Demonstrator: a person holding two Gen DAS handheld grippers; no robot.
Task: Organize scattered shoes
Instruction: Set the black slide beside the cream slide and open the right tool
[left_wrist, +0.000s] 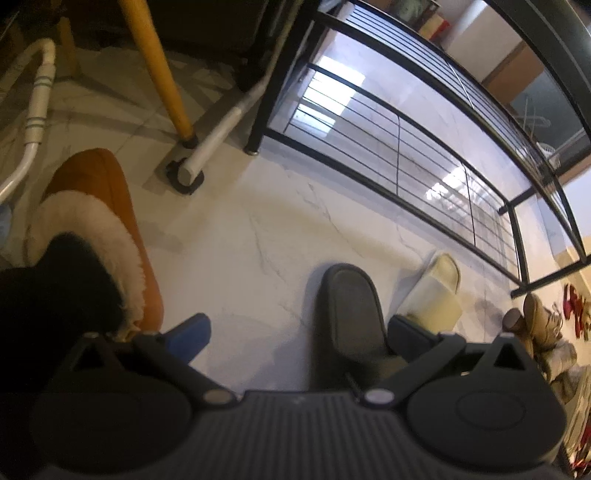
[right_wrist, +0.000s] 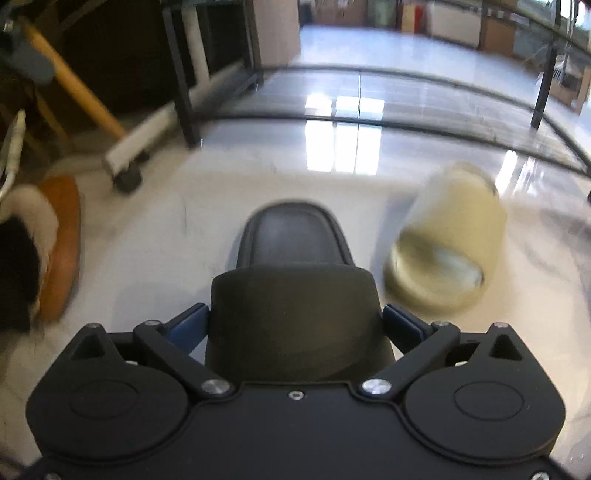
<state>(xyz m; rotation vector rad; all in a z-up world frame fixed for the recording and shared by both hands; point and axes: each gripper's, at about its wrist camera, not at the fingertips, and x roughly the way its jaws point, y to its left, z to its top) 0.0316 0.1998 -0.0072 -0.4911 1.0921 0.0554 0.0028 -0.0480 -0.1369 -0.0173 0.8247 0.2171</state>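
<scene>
**Right gripper astride black slide; left gripper open beside it**

Right gripper (right_wrist: 295, 325): jaws spread wide, one blue pad (right_wrist: 188, 325) on each side of the strap of the black slide sandal (right_wrist: 295, 251). Pads sit at or just off the strap's flanks; contact cannot be confirmed, and the view is motion-blurred. Toe of the sandal points away from the camera, toward the shoe rack (right_wrist: 369, 122).

Left gripper (left_wrist: 297, 332): jaws wide open, holding nothing. The same black slide sandal (left_wrist: 351, 306) lies on the floor between its fingers, nearer the right-hand finger, the heel end hidden under the gripper body.

Other shoes:
- Cream slide sandal (left_wrist: 437, 291) on the floor just beside the black one, on its right, toe toward the rack; seen in the right wrist view (right_wrist: 447, 251) tilted and blurred.
- Orange fur-lined slipper (left_wrist: 107, 229) lies well apart to the left, white fleece collar and dark interior visible.
- Tan shoe (left_wrist: 537, 321) and red shoes (left_wrist: 574, 306) lie in a jumble at the far right, past the rack's end.

Setting: white marble-pattern floor (left_wrist: 240, 229); black metal wire shelves of the rack carry no shoes in the visible part. A yellow pole (left_wrist: 159, 66) and a white tube on a caster (left_wrist: 192, 166) stand left of the rack.
</scene>
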